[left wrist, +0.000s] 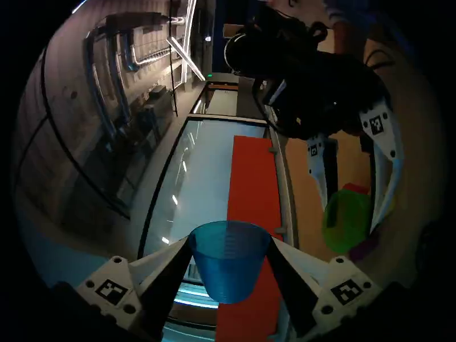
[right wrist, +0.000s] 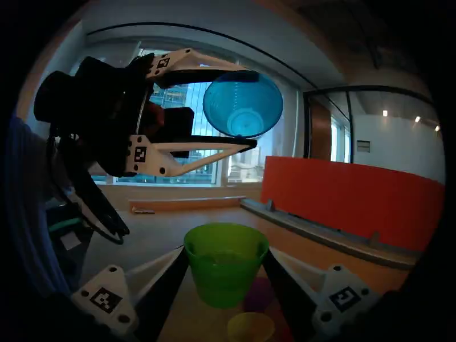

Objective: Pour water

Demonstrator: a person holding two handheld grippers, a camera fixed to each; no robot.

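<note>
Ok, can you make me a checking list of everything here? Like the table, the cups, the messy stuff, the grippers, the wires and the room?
Surface: pale wooden table.
Job's things: blue cup, tipped on its side in the right gripper view; green cup, upright and lower than the blue one.
Clutter: yellow cup and a purple item on the table beneath the green cup.
Grippers: left gripper shut on the blue cup; right gripper shut on the green cup.
Cables: dark cables hang below the left gripper.
Surroundings: windows, a red partition, a blue sleeve.
</note>
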